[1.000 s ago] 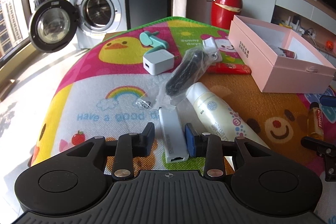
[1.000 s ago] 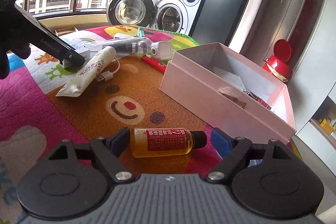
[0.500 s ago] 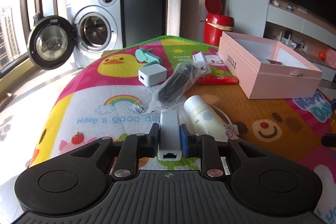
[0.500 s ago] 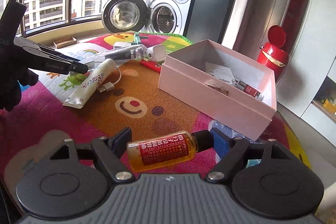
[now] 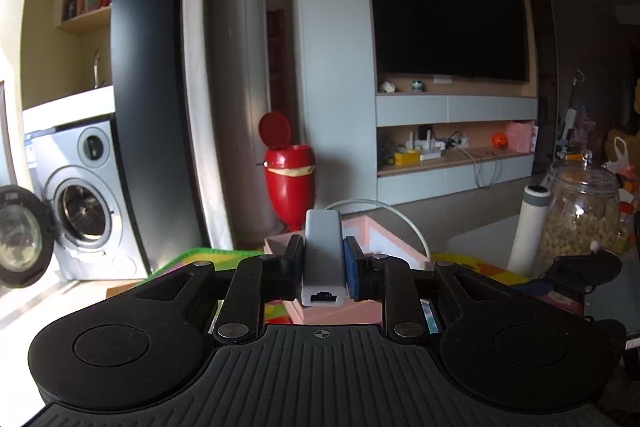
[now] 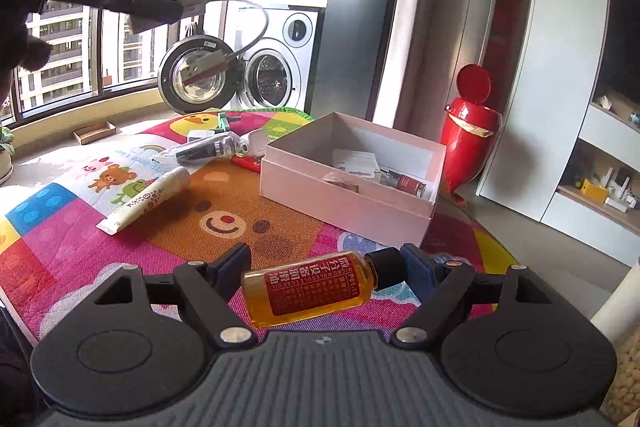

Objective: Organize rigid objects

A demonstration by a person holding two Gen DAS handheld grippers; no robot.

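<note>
Left wrist view: left gripper (image 5: 323, 265) clamps the adapter (image 5: 322, 259), aloft near the box (image 6: 352, 183); right gripper (image 6: 325, 267) pinches the bottle (image 6: 310, 287) endwise above the mat (image 6: 160, 247); judged step: carry; next, release both inside.

Sunlit window (image 6: 60, 27), washing machine (image 5: 86, 203), dark television (image 5: 448, 27).

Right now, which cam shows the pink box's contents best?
Right wrist view: the pink box sits open, with a small bottle and papers inside visible. Left wrist view shows only bits of its pink wall behind the left gripper and adapter.
</note>
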